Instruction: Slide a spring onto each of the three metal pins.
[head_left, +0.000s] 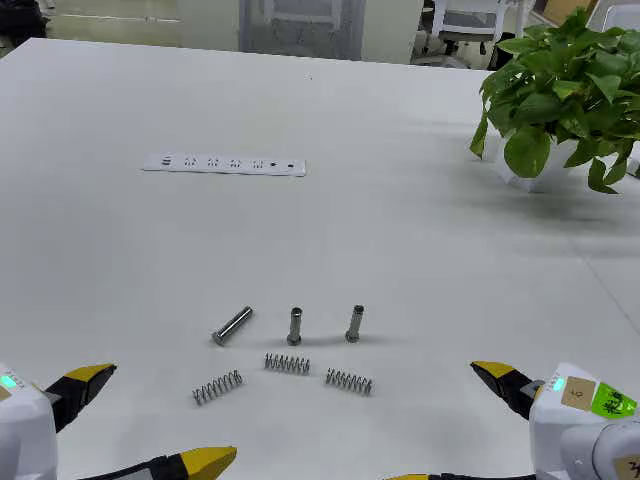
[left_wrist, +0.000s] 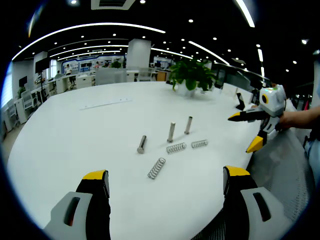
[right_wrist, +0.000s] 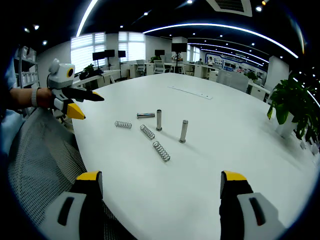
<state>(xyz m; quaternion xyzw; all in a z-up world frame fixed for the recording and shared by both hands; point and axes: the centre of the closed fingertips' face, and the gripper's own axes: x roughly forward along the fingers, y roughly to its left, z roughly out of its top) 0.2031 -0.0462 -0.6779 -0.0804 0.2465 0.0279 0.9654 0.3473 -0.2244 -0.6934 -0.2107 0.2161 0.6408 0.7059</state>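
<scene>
Three metal pins stand apart on the white table (head_left: 400, 230): one lies on its side (head_left: 232, 325) (left_wrist: 142, 144) (right_wrist: 145, 115), two stand upright (head_left: 295, 325) (head_left: 354, 323). In front of them lie three loose springs (head_left: 217, 387) (head_left: 287, 363) (head_left: 348, 380), none on a pin. My left gripper (head_left: 148, 418) (left_wrist: 165, 174) is open near the front edge, left of the springs. My right gripper (head_left: 452, 425) (right_wrist: 161, 176) is open at the front right. Both hold nothing and are well short of the parts.
A white power strip (head_left: 224, 164) lies flat behind the pins. A potted green plant (head_left: 560, 90) stands at the back right. Office chairs (head_left: 465, 25) sit beyond the far edge. The table's front edge runs just under both grippers.
</scene>
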